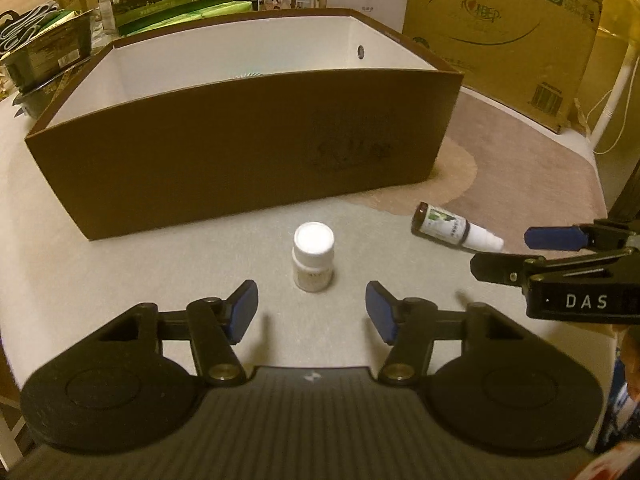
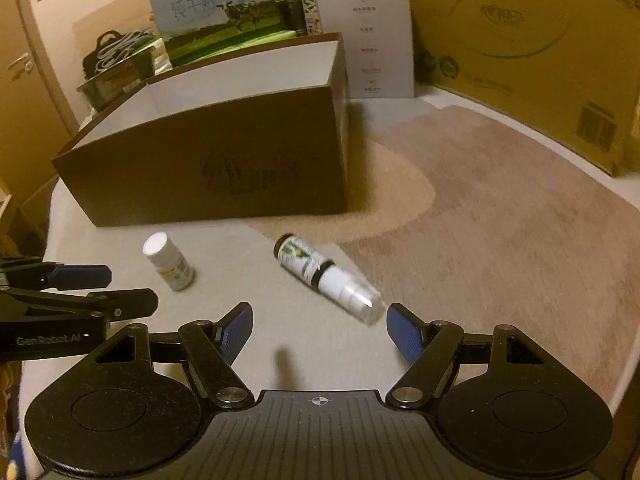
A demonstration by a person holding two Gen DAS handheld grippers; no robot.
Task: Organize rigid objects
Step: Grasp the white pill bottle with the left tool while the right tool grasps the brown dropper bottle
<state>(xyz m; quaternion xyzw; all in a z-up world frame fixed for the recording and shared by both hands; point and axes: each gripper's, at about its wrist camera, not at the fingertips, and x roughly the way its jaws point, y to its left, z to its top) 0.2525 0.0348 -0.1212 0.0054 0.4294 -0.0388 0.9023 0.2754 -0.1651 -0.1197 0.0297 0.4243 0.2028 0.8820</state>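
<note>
We see the left tool (image 1: 312,310) spread, nothing pinched, white pill bottle (image 1: 313,256) upright on the desk (image 1: 160,264) just ahead of its tips. Right tool (image 2: 319,328) also spread and empty; brown spray bottle (image 2: 326,278) lies on its side near it, both bottles before the brown box (image 1: 240,148).

Pill bottle (image 1: 313,257) before box (image 1: 240,152) — upright
</note>
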